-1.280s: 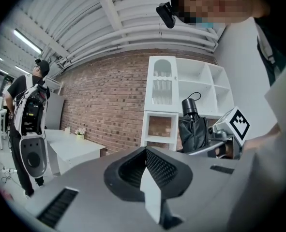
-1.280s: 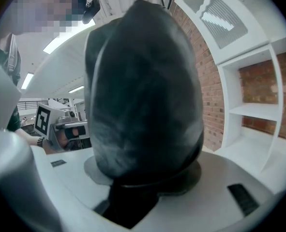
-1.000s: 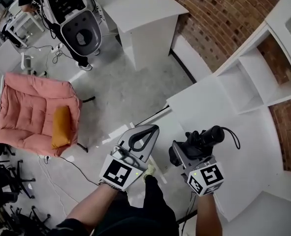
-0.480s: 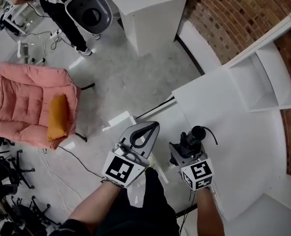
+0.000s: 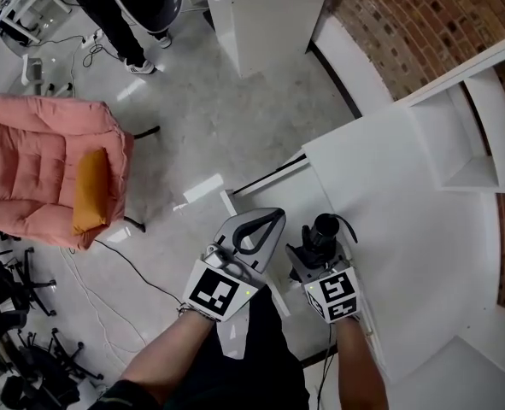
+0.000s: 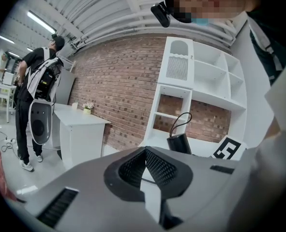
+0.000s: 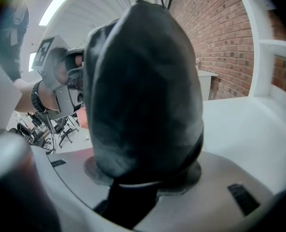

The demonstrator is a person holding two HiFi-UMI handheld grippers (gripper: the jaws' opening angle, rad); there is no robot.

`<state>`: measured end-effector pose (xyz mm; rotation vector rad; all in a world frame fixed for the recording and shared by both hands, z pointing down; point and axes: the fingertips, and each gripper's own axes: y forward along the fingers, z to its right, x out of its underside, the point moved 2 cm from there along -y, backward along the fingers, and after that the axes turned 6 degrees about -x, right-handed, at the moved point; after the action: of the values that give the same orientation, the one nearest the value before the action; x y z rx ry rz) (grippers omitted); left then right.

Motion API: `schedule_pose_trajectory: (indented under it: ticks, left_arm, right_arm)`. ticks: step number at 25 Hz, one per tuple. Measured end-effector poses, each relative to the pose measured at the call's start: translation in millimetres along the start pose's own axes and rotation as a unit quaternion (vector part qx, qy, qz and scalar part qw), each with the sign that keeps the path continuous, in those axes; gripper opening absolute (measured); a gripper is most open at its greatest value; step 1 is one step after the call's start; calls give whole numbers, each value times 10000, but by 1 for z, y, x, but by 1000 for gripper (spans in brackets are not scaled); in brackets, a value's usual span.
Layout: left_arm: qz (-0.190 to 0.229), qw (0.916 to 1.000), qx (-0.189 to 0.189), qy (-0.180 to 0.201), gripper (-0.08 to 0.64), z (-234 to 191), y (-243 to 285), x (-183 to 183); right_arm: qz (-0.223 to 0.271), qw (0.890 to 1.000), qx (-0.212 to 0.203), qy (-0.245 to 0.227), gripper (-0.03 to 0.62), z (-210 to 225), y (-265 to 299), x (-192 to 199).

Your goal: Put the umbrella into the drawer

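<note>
My right gripper [image 5: 322,250] is shut on a folded black umbrella [image 5: 324,230], gripped round its body, with its end and thin strap loop pointing away from me. The umbrella [image 7: 143,91] fills most of the right gripper view and hides the jaws' tips. It hangs over the near left edge of a white cabinet top [image 5: 397,203]. Just to its left, my left gripper [image 5: 271,221] is shut with nothing in it, tips touching. The left gripper view shows the umbrella [image 6: 180,142] to the right, past those closed jaws. No open drawer shows clearly.
A pink armchair [image 5: 38,161] with an orange cushion [image 5: 90,190] stands on the grey floor at the left. A white desk [image 5: 265,11] and a standing person [image 5: 107,2] are at the top. Brick wall [image 5: 406,24] and white shelves [image 5: 483,135] fill the right.
Both grippers have sunk toward the floor and the cabinet's edge. The umbrella has tipped to point more steeply downward. Neither gripper's jaws have changed.
</note>
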<state>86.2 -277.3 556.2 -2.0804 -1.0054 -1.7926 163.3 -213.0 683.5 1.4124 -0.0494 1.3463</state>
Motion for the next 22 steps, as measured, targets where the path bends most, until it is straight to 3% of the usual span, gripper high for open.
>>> schedule_pose_trajectory:
  ticks: [10, 22]
  left_arm:
    - [-209, 9994, -152, -244, 5, -5, 8, 29]
    - [-320, 9990, -192, -228, 6, -6, 12, 51]
  right_arm:
    - [-676, 9974, -266, -2, 195, 8, 46, 53]
    - [-1250, 9901, -605, 219, 196, 3, 83, 109]
